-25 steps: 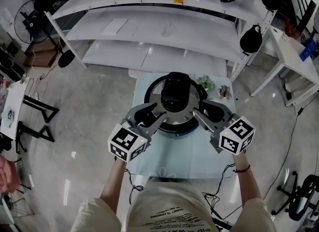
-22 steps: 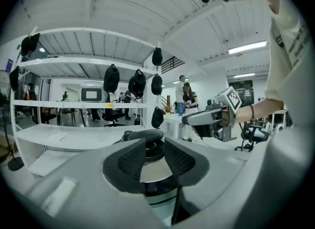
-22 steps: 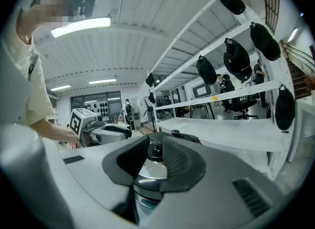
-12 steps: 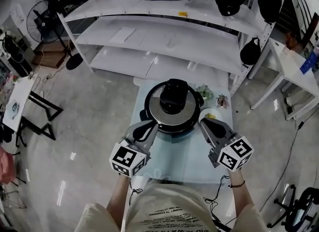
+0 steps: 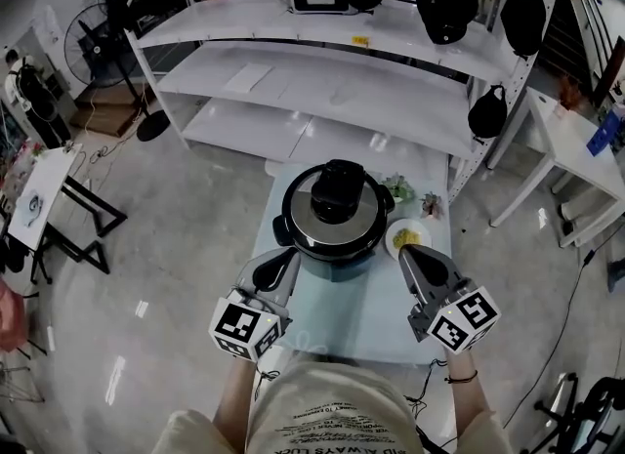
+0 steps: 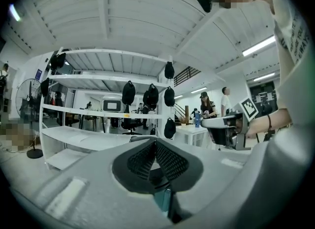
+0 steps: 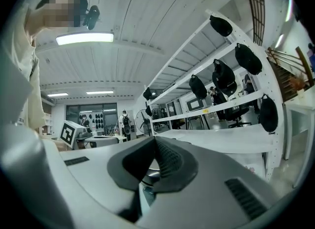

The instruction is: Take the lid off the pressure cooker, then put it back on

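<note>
Now the left gripper [image 5: 285, 261] has drawn back toward the person, its jaws just closed together on nothing, the lid [image 5: 335, 206] sits on the pressure cooker [image 5: 293, 239] ahead of both, and the right gripper [image 5: 410, 255] has likewise retreated and pinched empty, so the task looks done.
</note>
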`<state>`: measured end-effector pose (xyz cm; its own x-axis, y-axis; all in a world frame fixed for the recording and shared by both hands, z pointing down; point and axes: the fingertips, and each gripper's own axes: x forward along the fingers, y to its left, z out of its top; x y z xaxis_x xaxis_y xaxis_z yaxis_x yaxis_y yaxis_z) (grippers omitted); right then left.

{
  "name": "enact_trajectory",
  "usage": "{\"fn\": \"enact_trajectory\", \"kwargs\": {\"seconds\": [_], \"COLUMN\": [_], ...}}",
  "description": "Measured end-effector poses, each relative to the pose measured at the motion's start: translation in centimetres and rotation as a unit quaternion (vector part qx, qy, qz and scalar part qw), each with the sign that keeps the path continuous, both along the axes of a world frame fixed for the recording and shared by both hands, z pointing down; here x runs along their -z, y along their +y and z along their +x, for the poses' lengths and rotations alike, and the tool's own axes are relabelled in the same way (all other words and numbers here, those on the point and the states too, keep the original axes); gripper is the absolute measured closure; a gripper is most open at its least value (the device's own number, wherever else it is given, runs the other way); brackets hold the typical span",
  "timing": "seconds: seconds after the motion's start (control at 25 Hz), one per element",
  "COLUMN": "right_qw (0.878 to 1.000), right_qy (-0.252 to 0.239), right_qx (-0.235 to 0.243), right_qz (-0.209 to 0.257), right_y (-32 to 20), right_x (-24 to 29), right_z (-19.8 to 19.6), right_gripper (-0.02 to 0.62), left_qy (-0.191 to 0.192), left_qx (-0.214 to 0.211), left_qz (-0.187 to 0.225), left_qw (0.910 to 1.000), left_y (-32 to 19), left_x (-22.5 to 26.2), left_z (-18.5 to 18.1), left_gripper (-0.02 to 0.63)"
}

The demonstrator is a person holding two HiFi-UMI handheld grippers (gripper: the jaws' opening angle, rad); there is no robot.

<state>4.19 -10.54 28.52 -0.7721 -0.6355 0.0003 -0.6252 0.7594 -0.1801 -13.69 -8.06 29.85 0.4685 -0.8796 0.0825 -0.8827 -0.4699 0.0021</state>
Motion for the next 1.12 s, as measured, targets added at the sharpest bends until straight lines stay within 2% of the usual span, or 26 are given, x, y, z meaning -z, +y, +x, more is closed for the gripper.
{"fn": "enact_trajectory", "kwargs": {"seconds": [0.28, 0.76, 1.12], "right_qw": [1.000, 0.997, 0.995], "right_qy": [-0.008, -0.028, -0.018], "right_qx": [-0.019, -0.075, -0.100], "right_qz": [0.007, -0.001, -0.002], "right_y": [0.5, -0.3, -0.8], "right_x": [0.7, 0.9, 0.1], "right_z": [1.4, 3.8, 4.3], "right_gripper": [0.591, 0.591, 0.591], "left_qy": [-0.022, -0.016, -0.019], "left_qx": [0.014, 0.027, 0.026], "left_qz": [0.014, 0.017, 0.013], "left_qw": [0.9996, 0.9993, 0.9994], "left_y": [0.5, -0.6, -1.1], "left_x": [1.2, 2.0, 1.4], "left_z": [-0.9, -3.1, -3.2], "left_gripper": [0.580, 0.581, 0.581]}}
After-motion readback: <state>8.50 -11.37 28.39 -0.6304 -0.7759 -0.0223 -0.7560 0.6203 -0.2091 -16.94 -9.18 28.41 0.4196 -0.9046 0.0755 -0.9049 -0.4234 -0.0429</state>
